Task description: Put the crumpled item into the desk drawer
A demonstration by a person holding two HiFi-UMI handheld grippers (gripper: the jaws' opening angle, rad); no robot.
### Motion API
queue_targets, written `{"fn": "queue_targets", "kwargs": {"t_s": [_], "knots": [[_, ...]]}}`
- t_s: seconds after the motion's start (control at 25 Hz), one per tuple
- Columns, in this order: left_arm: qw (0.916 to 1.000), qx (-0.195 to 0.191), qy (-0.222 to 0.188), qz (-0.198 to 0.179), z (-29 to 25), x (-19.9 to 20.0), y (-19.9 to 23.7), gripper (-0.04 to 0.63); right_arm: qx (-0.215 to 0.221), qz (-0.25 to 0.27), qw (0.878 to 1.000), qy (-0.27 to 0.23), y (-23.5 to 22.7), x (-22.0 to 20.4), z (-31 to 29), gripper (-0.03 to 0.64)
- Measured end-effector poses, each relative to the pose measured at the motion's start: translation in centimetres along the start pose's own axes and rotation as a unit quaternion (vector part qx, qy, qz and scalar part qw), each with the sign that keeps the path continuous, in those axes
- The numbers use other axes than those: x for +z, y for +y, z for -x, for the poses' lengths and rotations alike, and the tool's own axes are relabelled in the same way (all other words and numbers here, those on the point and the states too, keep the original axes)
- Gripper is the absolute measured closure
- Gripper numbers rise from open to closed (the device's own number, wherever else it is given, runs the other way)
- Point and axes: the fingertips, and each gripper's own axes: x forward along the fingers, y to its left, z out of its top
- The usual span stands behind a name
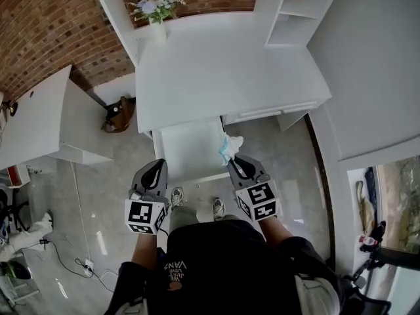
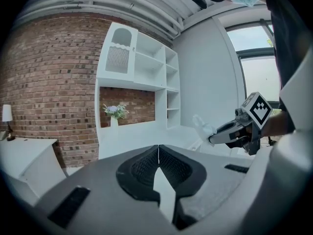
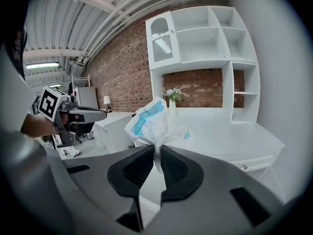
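White desk (image 1: 223, 71) stands with its drawer (image 1: 187, 151) open. My right hand-held gripper (image 1: 233, 160) pinches the crumpled wrapper (image 1: 230, 144) over the drawer's right edge. My left hand-held gripper (image 1: 156, 166) is closed, empty. I think only dropping it in is left.

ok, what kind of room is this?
Probably a home-style study or office: a white desk with an open drawer, a shelf hutch on it, a brick wall behind, and a vase of flowers.

Right hand-held gripper (image 1: 234, 161) clamped on crumpled item (image 1: 229, 146) (left hand-held gripper (image 1: 156, 165) closed, empty)
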Motion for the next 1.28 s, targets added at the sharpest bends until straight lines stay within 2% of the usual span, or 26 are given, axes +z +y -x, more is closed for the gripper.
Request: {"fn": "queue_targets", "kwargs": {"t_s": [0.32, 0.52, 0.76, 0.92, 1.28], "knots": [[0.9945, -0.1, 0.018, -0.024, -5.4, 0.5, 4.5, 0.589, -0.076, -0.03, 0.996, 0.025, -0.4, 0.3, -7.0, 0.572], [0.9856, -0.161, 0.032, -0.039, -7.7, -0.4, 6.2, 0.589, -0.121, -0.049, 0.989, 0.071, -1.0, -2.1, -11.6, 0.572], [0.9752, -0.212, 0.051, -0.038, -9.5, -2.6, 7.7, 0.589, -0.138, -0.05, 0.979, 0.143, -1.3, -6.6, -16.7, 0.572], [0.9705, -0.229, 0.063, -0.039, -10.0, -4.2, 8.8, 0.589, -0.135, -0.051, 0.971, 0.191, -1.5, -9.3, -19.6, 0.572], [0.9702, -0.23, 0.071, -0.026, -10.9, -6.9, 11.3, 0.588, -0.101, -0.033, 0.944, 0.313, -2.1, -15.7, -25.4, 0.571]]}}
